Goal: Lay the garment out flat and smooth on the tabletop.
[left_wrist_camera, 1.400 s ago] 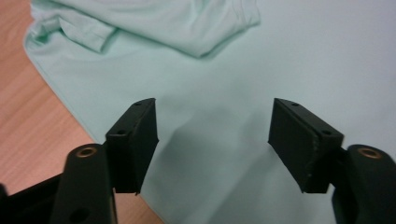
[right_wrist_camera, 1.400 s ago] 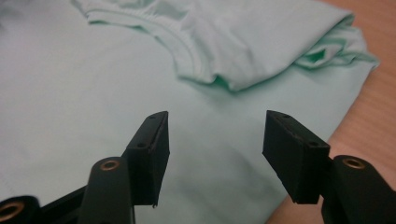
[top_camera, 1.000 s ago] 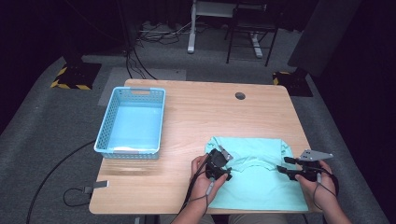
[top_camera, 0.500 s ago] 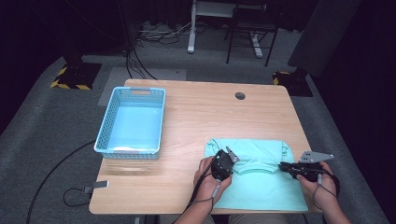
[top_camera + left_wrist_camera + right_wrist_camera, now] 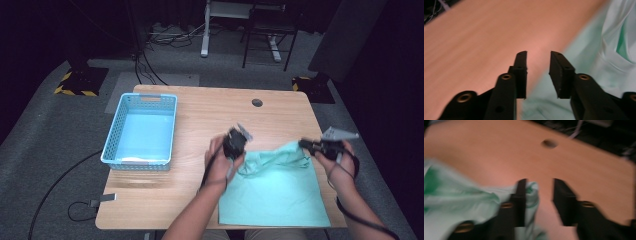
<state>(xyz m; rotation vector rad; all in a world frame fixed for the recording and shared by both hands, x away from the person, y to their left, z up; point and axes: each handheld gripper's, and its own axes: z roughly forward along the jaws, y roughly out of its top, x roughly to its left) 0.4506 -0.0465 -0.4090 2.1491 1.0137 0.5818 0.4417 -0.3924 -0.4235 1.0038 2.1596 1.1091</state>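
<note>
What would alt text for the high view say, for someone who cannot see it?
A person at a wooden table holds a hand-held gripper in each hand, the left hand-held gripper and the right hand-held gripper, over the rumpled far edge of a mint-green cloth. A blue basket stands at the table's left.

The right gripper (image 5: 537, 195) looks along its two black jaws over a wooden table (image 5: 486, 152). The jaws stand apart and have just been opening. A fold of the mint cloth (image 5: 461, 202) drapes over the left jaw and hangs partly into the gap; the right jaw is clear of it. The rest of the cloth lies bunched at the left. A round hole (image 5: 549, 143) sits in the table near its far edge. The picture is blurred.
</note>
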